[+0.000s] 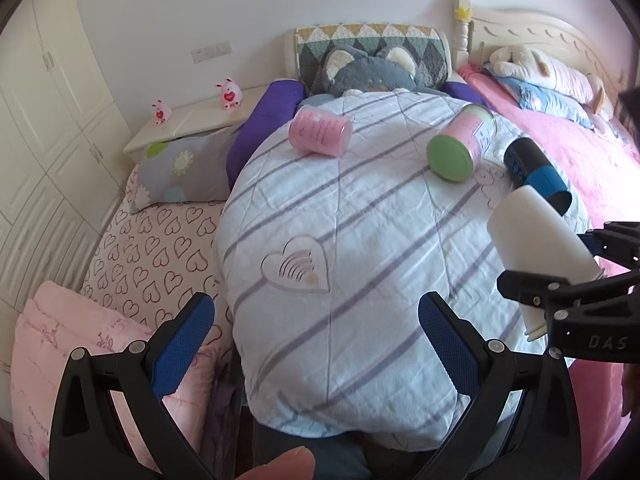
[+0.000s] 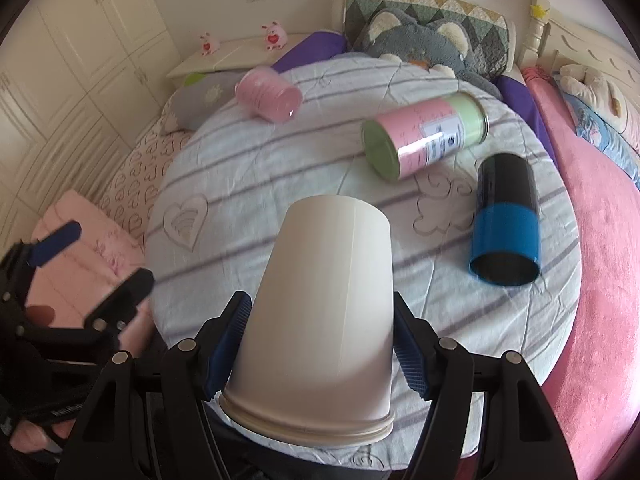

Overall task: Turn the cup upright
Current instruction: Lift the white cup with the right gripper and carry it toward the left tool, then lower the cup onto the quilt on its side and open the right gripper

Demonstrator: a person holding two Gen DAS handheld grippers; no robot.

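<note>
a bedroom with white wardrobe doors (image 1: 52,92) on one side and a bed covered by a pale striped quilt (image 1: 360,248), a heart stitched near its middle. the white cup (image 2: 320,304) is clamped between the blue pads of the right gripper (image 2: 320,344), lifted off the quilt, its closed base pointing away from the camera and its rimmed mouth toward the handle; in the left wrist view the same cup (image 1: 536,248) is tilted, base up toward the headboard. the left gripper (image 1: 316,344) hangs over the near edge of the quilt with its fingers spread wide and nothing between them. three other containers lie on their sides further up the quilt: a pink jar (image 1: 320,131), a pink and green can (image 2: 424,136) and a black and blue tumbler (image 2: 505,220) with its mouth facing the camera. a grey plush toy (image 1: 372,70) leans on a patchwork pillow
</note>
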